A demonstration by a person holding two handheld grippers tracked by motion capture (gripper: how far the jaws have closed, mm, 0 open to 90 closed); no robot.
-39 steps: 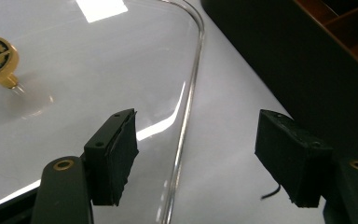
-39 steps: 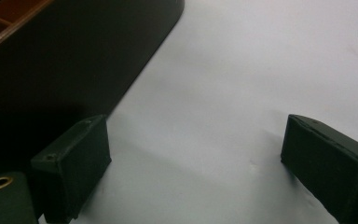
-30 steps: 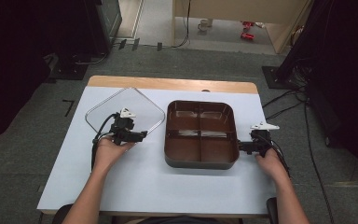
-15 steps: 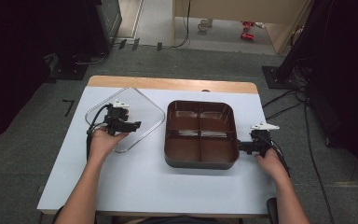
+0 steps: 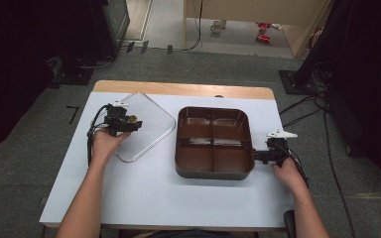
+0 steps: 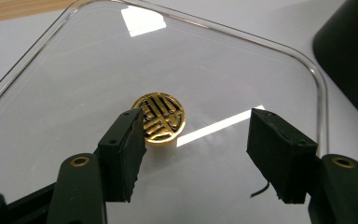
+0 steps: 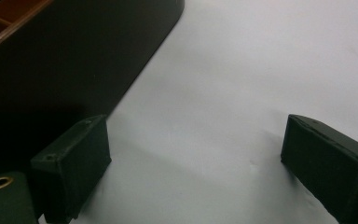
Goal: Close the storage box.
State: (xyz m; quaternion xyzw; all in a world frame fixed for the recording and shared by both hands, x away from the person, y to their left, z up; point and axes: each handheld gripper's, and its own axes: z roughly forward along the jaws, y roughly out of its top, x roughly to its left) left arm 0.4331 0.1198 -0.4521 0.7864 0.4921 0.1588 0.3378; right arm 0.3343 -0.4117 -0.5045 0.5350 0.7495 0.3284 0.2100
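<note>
One tray, one lid, one knob, two grippers on one table.
A single dark brown four-compartment plastic tray point(image 5: 213, 143) beside the right gripper point(image 5: 261, 155); one clear rounded-square glass lid point(image 5: 146, 127) with one round gold knob point(image 6: 159, 116) under the left gripper point(image 5: 135, 123); one white-topped table point(image 5: 163, 198).

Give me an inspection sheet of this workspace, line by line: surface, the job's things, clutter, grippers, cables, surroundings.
Surface: white table with a wooden far edge.
Job's things: clear lid lying flat, gold knob at its centre; brown four-compartment tray beside it, compartments look empty.
Clutter: nothing seen on the table.
Grippers: left hand-held gripper open over the lid, knob nearer its left jaw; right hand-held gripper open at the tray's right side, holding nothing.
Cables: one trails from each gripper; more lie on the floor at right.
Surroundings: grey carpet, dark equipment on both sides, red items on the far floor.
</note>
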